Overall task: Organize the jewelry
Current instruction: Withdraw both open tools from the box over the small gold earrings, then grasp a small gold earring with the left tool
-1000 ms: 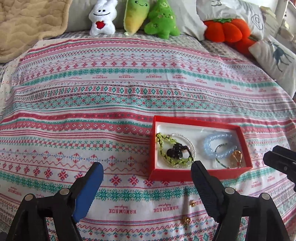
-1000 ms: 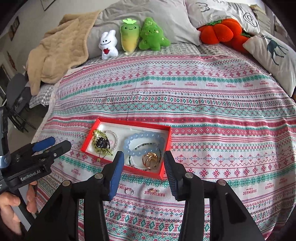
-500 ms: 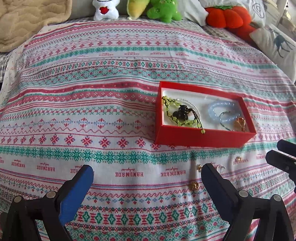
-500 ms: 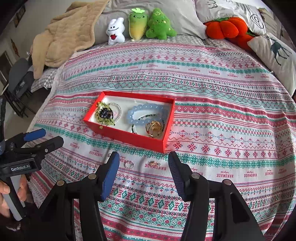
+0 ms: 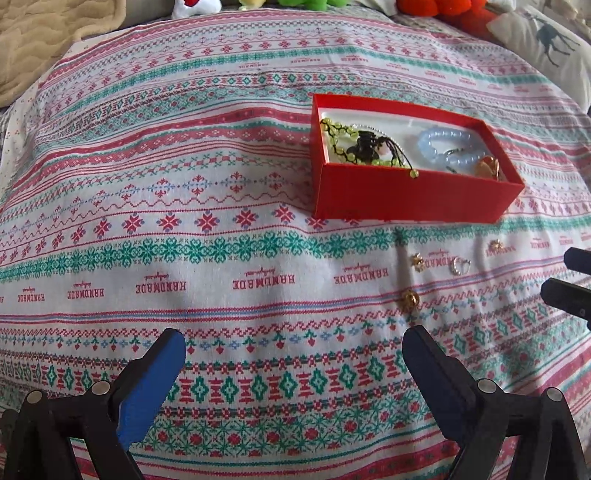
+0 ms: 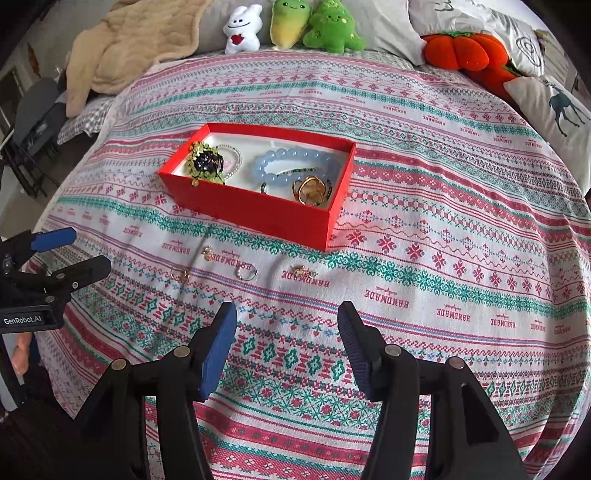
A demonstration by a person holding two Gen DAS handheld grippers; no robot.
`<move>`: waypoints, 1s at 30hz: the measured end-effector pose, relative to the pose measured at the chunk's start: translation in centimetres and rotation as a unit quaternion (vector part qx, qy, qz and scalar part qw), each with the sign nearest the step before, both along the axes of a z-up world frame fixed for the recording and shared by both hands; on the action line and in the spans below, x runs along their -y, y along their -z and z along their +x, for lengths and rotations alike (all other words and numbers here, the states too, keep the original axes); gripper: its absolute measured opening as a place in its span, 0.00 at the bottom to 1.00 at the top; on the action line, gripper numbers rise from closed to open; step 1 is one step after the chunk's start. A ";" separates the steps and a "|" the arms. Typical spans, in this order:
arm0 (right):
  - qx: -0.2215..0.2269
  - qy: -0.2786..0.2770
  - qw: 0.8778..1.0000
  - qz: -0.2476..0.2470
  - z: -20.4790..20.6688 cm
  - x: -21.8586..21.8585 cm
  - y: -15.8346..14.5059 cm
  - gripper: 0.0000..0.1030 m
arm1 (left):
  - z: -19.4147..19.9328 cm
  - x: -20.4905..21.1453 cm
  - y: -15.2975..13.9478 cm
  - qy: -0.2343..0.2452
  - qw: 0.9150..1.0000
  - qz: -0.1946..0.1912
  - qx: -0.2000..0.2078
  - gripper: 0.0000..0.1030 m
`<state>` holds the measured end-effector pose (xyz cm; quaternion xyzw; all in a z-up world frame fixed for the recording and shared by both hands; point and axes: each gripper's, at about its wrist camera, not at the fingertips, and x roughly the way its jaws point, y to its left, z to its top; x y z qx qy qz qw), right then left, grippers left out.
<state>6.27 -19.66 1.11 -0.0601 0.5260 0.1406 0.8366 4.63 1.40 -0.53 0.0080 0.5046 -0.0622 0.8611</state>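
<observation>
Both the left gripper and right gripper are hanging released, empty; approaching the small gold ring near the red cardboard box, descending squarely is wisest.

A patterned bedspread with red and green bands and "HANDMADE" lettering covers the bed ahead of the tongs. At its far end sit a white bunny plush, a yellow-green plush and a green tree plush. Far right lie an orange pumpkin plush and a deer cushion; far left, a beige blanket.
</observation>
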 end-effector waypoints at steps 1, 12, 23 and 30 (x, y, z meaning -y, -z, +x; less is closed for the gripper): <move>-0.002 -0.001 1.000 -0.003 -0.1 0.0 0.2 0.58 | -0.1 -0.1 0.3 0.002 1.000 0.005 -0.001 0.94; -0.014 -0.015 0.999 -0.032 -1.0 0.2 2.2 0.58 | -0.8 -0.3 1.8 0.013 1.000 0.007 0.001 0.94; -0.026 -0.002 0.999 -0.042 -1.0 1.5 3.3 0.58 | -1.2 0.8 3.3 0.061 0.998 -0.025 0.004 0.94; -0.032 0.002 0.999 -0.036 -1.2 1.9 3.3 0.58 | -0.8 4.1 3.5 0.114 0.991 -0.062 0.017 0.68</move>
